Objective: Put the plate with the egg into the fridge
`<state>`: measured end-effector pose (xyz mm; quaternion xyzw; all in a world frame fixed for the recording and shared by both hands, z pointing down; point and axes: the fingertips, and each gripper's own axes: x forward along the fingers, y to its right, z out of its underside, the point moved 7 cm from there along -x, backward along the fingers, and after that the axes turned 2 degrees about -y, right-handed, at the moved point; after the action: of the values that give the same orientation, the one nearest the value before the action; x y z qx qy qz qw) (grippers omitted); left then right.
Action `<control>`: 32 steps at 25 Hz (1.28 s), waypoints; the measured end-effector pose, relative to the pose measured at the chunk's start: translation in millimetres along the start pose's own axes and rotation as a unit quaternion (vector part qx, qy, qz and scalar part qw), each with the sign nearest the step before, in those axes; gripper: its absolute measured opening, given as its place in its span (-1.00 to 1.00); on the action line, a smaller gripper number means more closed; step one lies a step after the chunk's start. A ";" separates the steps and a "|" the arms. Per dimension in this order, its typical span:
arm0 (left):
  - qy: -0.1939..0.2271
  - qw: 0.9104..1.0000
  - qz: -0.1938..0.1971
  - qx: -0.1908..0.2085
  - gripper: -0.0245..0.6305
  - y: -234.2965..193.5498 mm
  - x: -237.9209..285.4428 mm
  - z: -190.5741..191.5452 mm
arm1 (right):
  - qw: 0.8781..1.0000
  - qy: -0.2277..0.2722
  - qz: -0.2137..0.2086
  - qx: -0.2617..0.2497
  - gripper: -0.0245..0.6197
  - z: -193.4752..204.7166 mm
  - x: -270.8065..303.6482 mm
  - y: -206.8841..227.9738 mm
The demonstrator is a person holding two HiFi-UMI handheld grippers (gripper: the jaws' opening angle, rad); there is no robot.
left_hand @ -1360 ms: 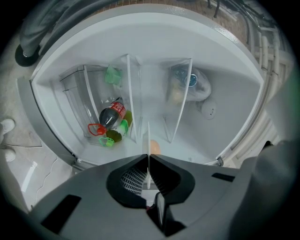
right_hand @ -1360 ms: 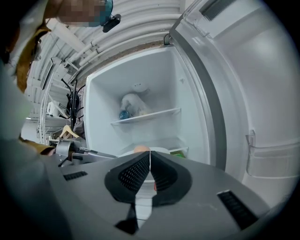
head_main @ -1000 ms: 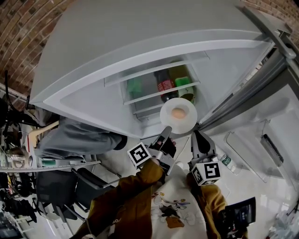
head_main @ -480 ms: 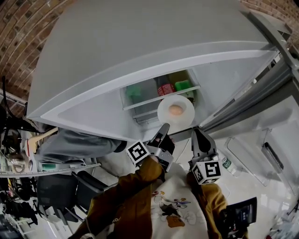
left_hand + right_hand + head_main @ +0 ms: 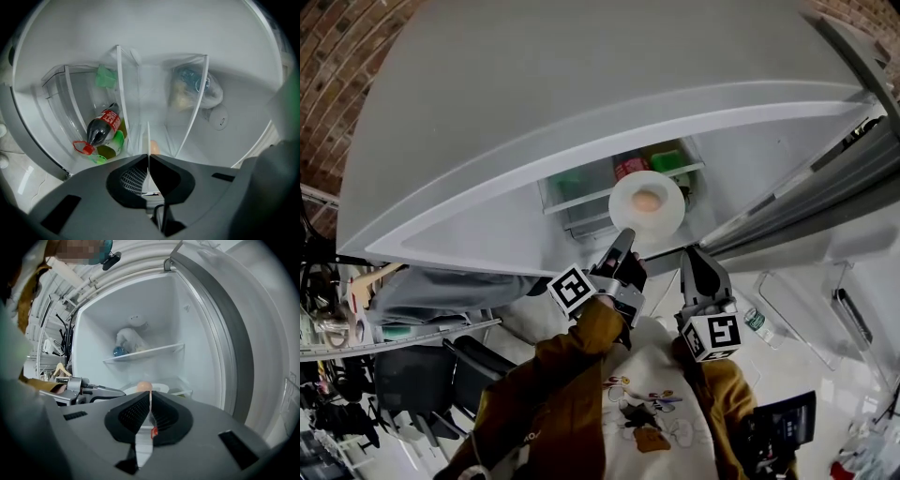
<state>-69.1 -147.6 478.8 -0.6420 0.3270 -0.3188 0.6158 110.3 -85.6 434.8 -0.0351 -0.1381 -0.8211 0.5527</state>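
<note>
At mouth of open fridge (image 5: 154, 310): plate (image 5: 666, 217) with egg (image 5: 646, 201) held roughly level, not yet resting on any surface.
- Left gripper (image 5: 625, 239): jaws clamped on near rim of plate; plate seen edge-on between them.
- Right gripper (image 5: 694, 255): jaws closed together, nothing held; near plate, right of it, apart.
- Inside: cola bottle (image 5: 101, 129) in clear bin; shelf (image 5: 145, 352) further in.
- Done, judged: door open, plate brought to opening.
- Left: carry plate in, set on shelf, release, withdraw.
</note>
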 end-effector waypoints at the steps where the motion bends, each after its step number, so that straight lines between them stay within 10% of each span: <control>1: 0.001 1.000 0.001 0.001 -0.87 0.0 1.3 -1.4 | 1.000 0.000 0.002 -0.001 -0.90 0.2 0.4 0.4; 32: 0.034 0.999 0.001 0.012 -0.87 -16.2 22.2 -40.8 | 1.000 0.003 0.000 -0.009 -0.90 -1.3 45.4 -3.9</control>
<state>-88.9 -188.9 496.7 -0.6229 0.3450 -0.3436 0.6123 89.3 -125.4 442.4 -0.0372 -0.1292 -0.8224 0.5528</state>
